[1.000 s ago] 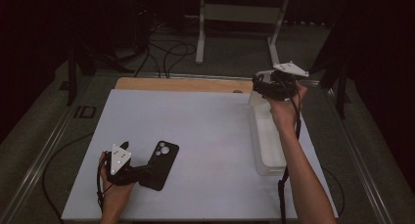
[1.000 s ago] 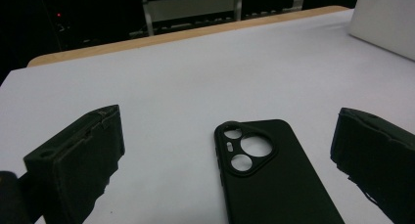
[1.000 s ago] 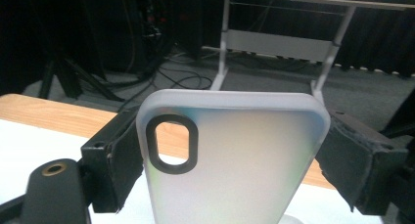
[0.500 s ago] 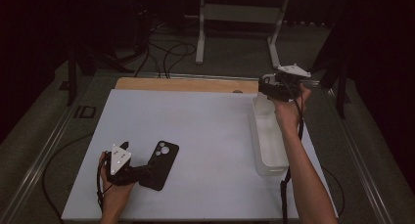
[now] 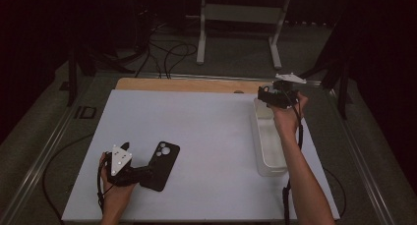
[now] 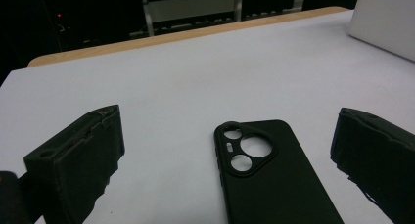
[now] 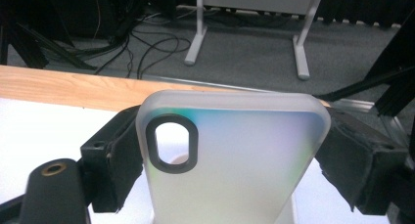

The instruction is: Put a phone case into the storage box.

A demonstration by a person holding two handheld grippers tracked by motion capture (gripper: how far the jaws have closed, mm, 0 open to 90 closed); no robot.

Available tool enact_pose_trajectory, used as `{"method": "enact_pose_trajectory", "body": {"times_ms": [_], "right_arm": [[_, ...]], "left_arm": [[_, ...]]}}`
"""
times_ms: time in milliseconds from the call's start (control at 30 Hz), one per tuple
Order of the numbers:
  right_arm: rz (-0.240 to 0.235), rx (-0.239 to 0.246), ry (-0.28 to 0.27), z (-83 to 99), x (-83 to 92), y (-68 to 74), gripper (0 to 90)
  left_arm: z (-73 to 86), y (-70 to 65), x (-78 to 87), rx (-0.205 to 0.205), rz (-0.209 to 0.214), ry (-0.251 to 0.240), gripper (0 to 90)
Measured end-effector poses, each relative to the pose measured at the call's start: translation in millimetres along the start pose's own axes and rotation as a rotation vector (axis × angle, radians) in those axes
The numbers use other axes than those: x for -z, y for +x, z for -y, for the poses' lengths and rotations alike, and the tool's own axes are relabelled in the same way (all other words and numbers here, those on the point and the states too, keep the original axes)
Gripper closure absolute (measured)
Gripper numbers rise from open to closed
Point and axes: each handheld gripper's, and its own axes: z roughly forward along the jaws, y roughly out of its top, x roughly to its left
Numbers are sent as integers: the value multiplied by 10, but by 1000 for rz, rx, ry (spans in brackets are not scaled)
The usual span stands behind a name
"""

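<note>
At the near left of the bench (image 5: 206, 117), the left tool (image 5: 142, 173) sits with jaws spread around the black phone case (image 6: 274, 180) lying flat; closing on it seems next. Far right, the right tool (image 7: 235, 155) grips a frosted clear phone case (image 7: 230, 150) above the clear bin (image 5: 269, 151), probably just lifted out. Nothing lies between them.

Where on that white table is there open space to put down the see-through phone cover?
The broad middle of the white table, between the black phone case and the clear bin, lies bare, as does the far left toward the wooden edge. It is crowded at the near left, around the left tongs.
</note>
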Motion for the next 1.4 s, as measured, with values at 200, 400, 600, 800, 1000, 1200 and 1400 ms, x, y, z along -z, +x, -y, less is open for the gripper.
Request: {"method": "enact_pose_trajectory", "body": {"times_ms": [200, 400, 600, 800, 1000, 1200, 1400], "right_arm": [[2, 2, 29, 91, -61, 20, 165], [12, -2, 63, 176, -127, 44, 165], [27, -7, 86, 218, -166, 58, 165], [39, -10, 104, 242, -207, 56, 164], [32, -24, 118, 209, -251, 27, 156], [53, -34, 120, 179, -284, 13, 142], [37, -40, 101, 154, -268, -14, 127]], "left_arm": [[2, -2, -7, 0, -1, 4, 3], [-1, 1, 0, 4, 3, 1, 3], [-2, 15, 3, 13, 3, 2, 3], [-2, 15, 3, 12, 3, 2, 3], [-1, 4, -4, 9, 5, 6, 3], [0, 5, -9, 7, 6, 10, 3], [1, 3, -10, 7, 6, 11, 3]]}}
